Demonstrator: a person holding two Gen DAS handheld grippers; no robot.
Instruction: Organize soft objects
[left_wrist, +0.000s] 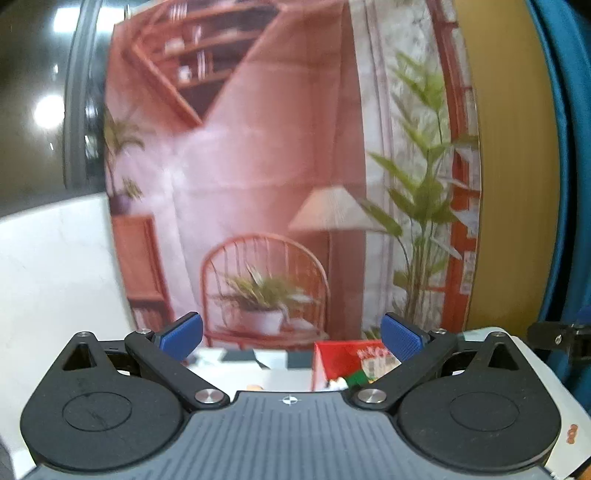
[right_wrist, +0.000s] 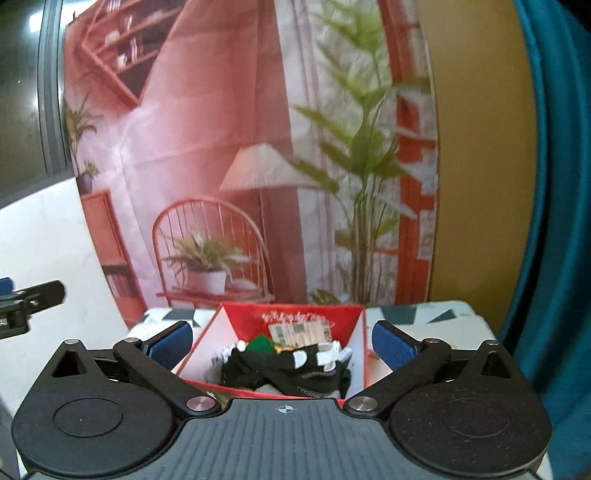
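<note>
A red cardboard box (right_wrist: 345, 321) with white inner walls stands on the patterned table right in front of my right gripper (right_wrist: 282, 345). Inside it lies a pile of soft things: black cloth (right_wrist: 273, 371), a white-and-black piece (right_wrist: 325, 356) and something green (right_wrist: 262, 343). My right gripper is open, its blue pads on either side of the box, holding nothing. In the left wrist view the same red box (left_wrist: 340, 360) shows low right of centre. My left gripper (left_wrist: 291, 338) is open and empty, raised above the table.
A printed backdrop (left_wrist: 258, 166) of a red room with chair and plants hangs behind the table. A yellow wall (right_wrist: 480, 147) and teal curtain (right_wrist: 554, 184) are to the right. The table cover (right_wrist: 424, 314) has a grey-triangle pattern. My left gripper's side (right_wrist: 29, 299) shows at left.
</note>
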